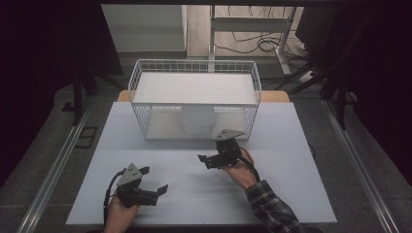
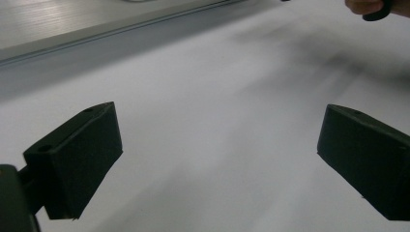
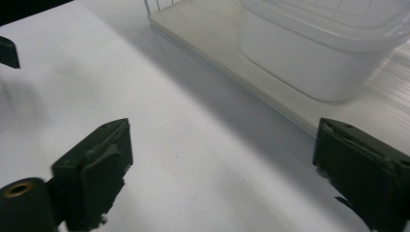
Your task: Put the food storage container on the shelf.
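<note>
right tool point(image 1: 208, 158) spread wide, empty, near container point(image 1: 197, 119); left tool point(image 1: 158, 190) spread, low over table point(image 1: 291, 184).

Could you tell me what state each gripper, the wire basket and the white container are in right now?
left gripper: open, nothing between the jaws, low over the table.
right gripper: open, empty, in front of the basket.
wire basket: upright on the table, a white shelf across its top.
white container: upright inside the basket on its floor, touched by neither gripper.
</note>
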